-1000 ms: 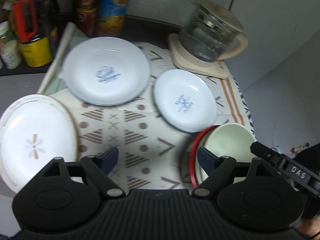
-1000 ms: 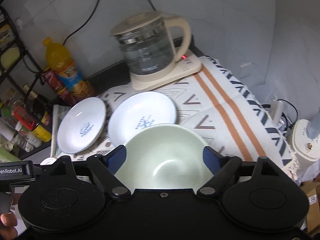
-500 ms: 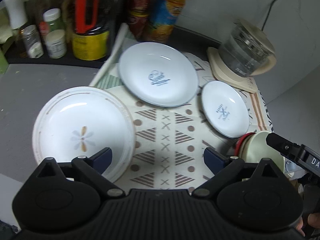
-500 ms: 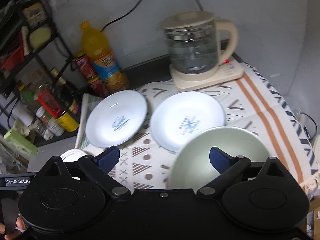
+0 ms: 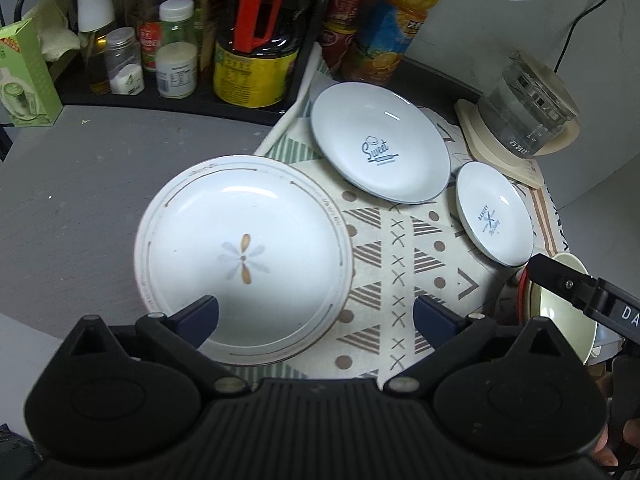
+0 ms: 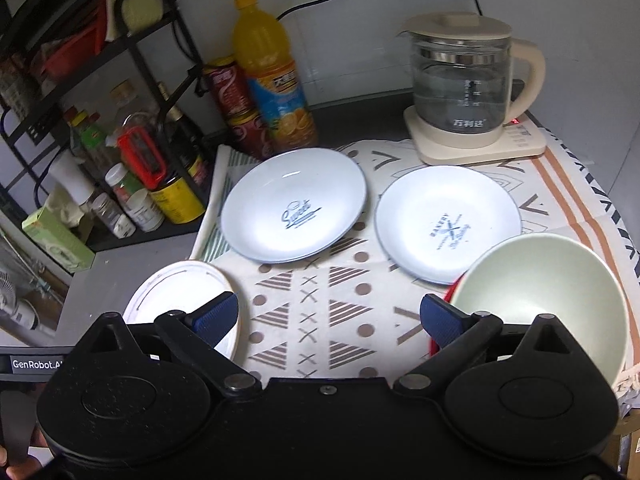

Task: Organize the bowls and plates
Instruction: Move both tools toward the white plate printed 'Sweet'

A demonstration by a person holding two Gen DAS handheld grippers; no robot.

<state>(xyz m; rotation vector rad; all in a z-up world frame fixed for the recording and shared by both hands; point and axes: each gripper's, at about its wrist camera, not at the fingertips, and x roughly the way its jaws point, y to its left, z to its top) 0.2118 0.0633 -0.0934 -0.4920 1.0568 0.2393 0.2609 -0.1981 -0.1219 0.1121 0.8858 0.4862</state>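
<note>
your left gripper [image 5: 314, 314] hangs wide and empty, jaws just opened further, over the flower plate [image 5: 244, 258] at centre left, likely lining up its rim. your right gripper [image 6: 328, 314] is also spread with nothing between, over bare cloth [image 6: 316, 312]; green bowl [image 6: 548, 300] sits lower right, blue plates [image 6: 294, 204] mid-frame, unstacked.

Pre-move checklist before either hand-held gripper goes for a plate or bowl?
1. Left hand-held gripper open, nothing between the fingers: ok.
2. Right hand-held gripper open, empty: ok.
3. Flower plate unobstructed, nothing on it: ok.
4. Sweet plate and Bakery plate lie apart, unstacked: ok.
5. Green bowl sits in a red-rimmed dish: cannot tell how deep.
6. Kettle stands behind the plates, apart from them: ok.
</note>
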